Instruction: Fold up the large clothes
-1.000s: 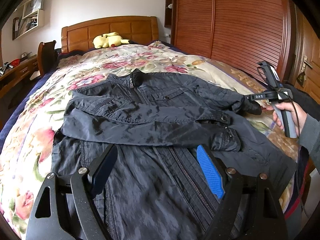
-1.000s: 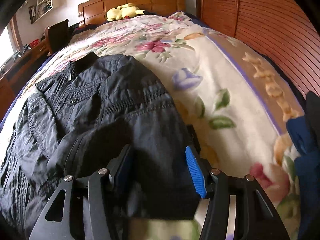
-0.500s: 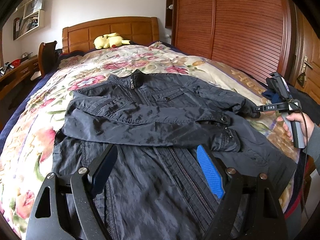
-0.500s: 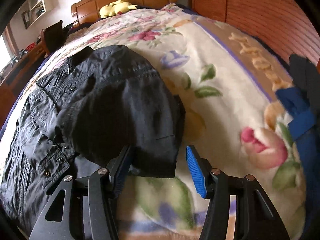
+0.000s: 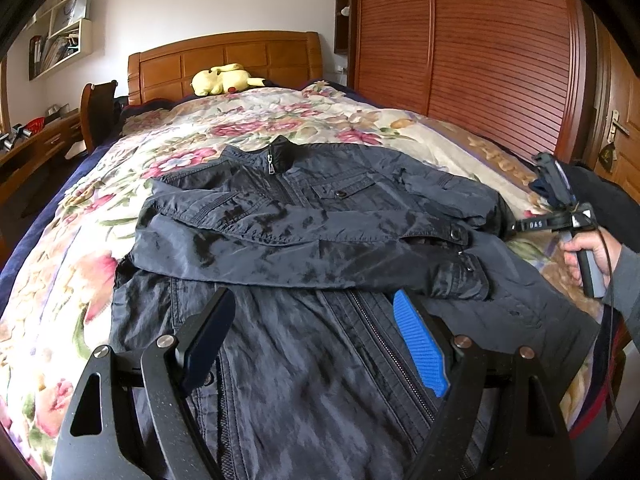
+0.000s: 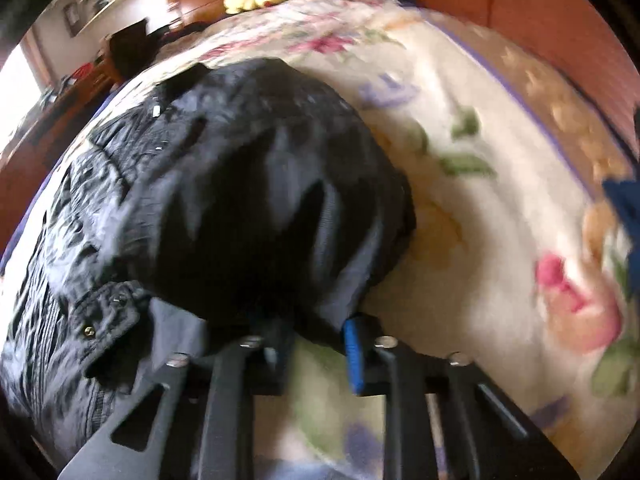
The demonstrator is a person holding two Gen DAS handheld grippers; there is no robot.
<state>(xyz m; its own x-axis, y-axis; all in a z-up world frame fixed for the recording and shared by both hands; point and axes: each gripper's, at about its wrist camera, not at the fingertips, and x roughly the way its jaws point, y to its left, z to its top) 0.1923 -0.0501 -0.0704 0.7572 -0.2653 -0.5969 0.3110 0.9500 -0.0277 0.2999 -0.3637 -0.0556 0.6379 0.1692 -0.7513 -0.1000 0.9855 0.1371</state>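
Dark jacket lies flat across the flowered bedspread, collar toward the headboard, zip up the middle. One sleeve is folded across the chest; its cuff w/ snap buttons sits near the zip. Hem end runs under the left gripper, which hangs over the lower front, jaws wide apart, nothing btwn them, pads clear of the cloth.

Over on the jacket's right edge: right gripper is at the other sleeve's end, jaws closing, dark fabric bunched btwn the pads and pinched there. Pic is blurred, so exact grip line can't be read. From the left view, the person's hand holds that tool just off the bed's right side, tip touching the sleeve.

Room to move: plenty of bare bedspread beyond the collar up to the yellow plush toy; a broad strip free on the left side; right side tighter, wardrobe close along that edge.
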